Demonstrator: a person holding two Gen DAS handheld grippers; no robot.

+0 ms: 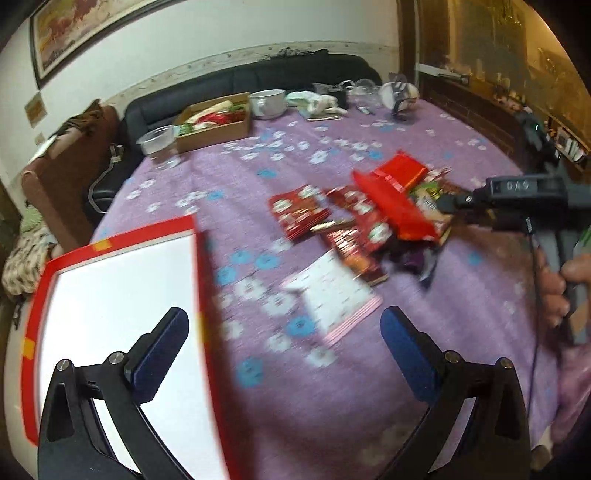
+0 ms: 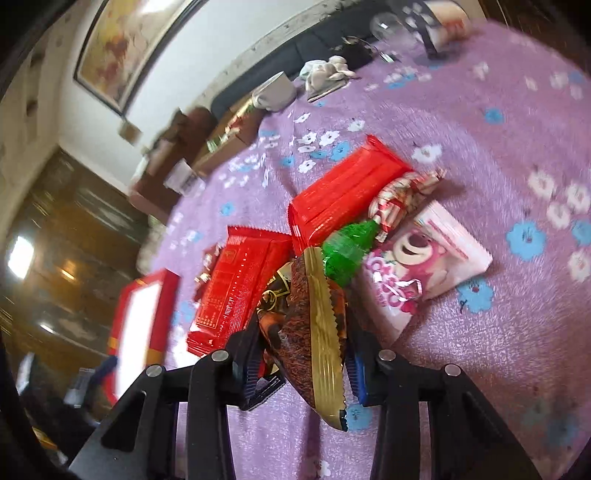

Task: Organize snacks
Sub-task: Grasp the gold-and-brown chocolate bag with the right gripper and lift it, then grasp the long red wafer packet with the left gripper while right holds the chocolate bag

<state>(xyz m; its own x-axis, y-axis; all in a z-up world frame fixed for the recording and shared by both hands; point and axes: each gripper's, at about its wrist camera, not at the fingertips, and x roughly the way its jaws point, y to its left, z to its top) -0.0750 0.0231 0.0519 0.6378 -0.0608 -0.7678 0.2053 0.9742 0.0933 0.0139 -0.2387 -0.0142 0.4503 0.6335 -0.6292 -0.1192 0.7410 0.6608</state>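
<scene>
We hold the brown gold-sealed snack packet [image 2: 314, 332] pinched between our right tongs [image 2: 301, 363], its long axis running along the fingers, above the snack pile [image 1: 369, 221] mid-counter [image 1: 295, 387], while our left tongs [image 1: 284, 354] stand spread, empty, beside the red-rimmed box [image 1: 122, 295].

Left claw [image 1: 284, 354] spread wide, angled downward (nothing between its fingers), right claw [image 2: 299, 365] clamped, tilted down

White wall [image 1: 155, 48] behind, framed painting [image 1: 74, 26] hung high. Dark sofa [image 1: 258, 79] along wall base. Purple flowered tablecloth [image 1: 295, 369] over table. Dark wooden cabinet [image 1: 491, 55] at right, warm yellow light.
</scene>
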